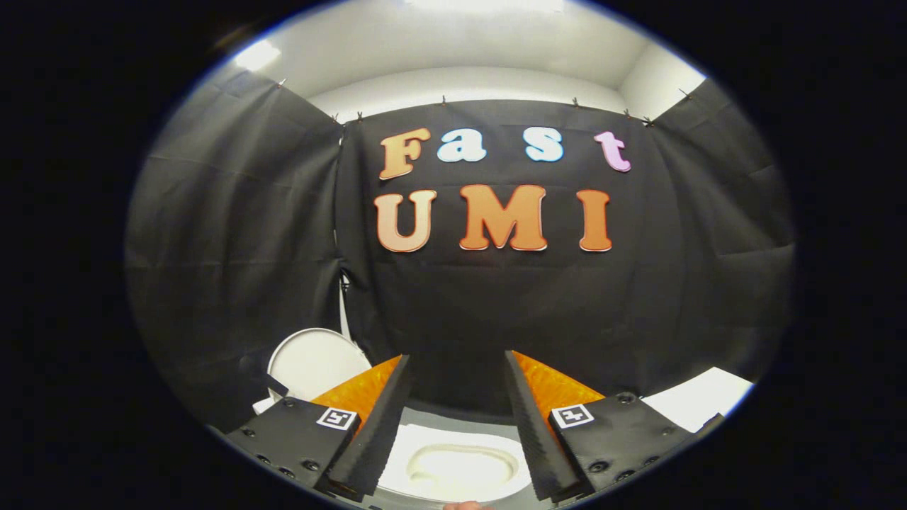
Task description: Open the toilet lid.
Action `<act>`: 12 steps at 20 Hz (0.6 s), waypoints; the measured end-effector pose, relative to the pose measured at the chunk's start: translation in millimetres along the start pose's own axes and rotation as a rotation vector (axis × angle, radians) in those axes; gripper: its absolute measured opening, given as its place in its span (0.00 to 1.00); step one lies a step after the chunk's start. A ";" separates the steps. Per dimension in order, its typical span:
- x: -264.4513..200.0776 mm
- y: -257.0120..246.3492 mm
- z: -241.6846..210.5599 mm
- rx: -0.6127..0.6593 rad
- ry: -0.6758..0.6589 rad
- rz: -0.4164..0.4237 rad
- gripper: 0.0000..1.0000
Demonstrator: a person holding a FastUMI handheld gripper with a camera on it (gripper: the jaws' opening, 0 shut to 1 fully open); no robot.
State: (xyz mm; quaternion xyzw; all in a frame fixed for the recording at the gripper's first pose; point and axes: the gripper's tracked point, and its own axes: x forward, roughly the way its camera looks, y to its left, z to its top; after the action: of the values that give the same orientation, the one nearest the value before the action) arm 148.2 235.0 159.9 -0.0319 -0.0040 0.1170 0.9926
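Below, between and just under the fingers: toilet bowl (pixel 453 464), pale, rim showing. Beyond the left finger stands the toilet lid (pixel 312 365), a white rounded panel, seemingly upright against the booth wall (pixel 496 312). Likely light, stiff, slick plastic on a hinge; best taken at its free edge. Hand-held gripper (pixel 457 361) fingers spread apart, holding nothing.

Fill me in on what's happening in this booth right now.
A person is holding a handheld gripper over a white toilet. Its two fingers are spread apart with nothing between them, and the open bowl shows below and between them. The toilet lid stands raised beyond the left finger, against the black cloth wall. So the lid looks already open, and the gripper is touching nothing.
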 end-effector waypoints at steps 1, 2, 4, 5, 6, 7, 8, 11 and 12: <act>-4.5 -13.4 -3.4 -0.005 -0.002 -0.014 0.85; -8.3 -28.6 -6.9 -0.012 -0.003 -0.032 0.85; -20.4 -57.2 -16.8 -0.014 -0.001 -0.057 0.85; -24.6 -67.8 -24.4 -0.011 0.002 -0.065 0.85; -29.9 -78.5 -30.3 -0.006 0.005 -0.069 0.85; -36.6 -86.5 -36.3 -0.002 0.004 -0.066 0.85; -44.8 -95.4 -41.8 0.002 -0.003 -0.063 0.85; -62.1 -123.0 -62.6 -0.012 -0.008 -0.083 0.85; -67.6 -134.1 -70.9 -0.017 0.000 -0.094 0.85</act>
State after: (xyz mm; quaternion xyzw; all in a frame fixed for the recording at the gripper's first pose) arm 114.7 84.7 97.8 -0.0400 -0.0067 0.0703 0.9967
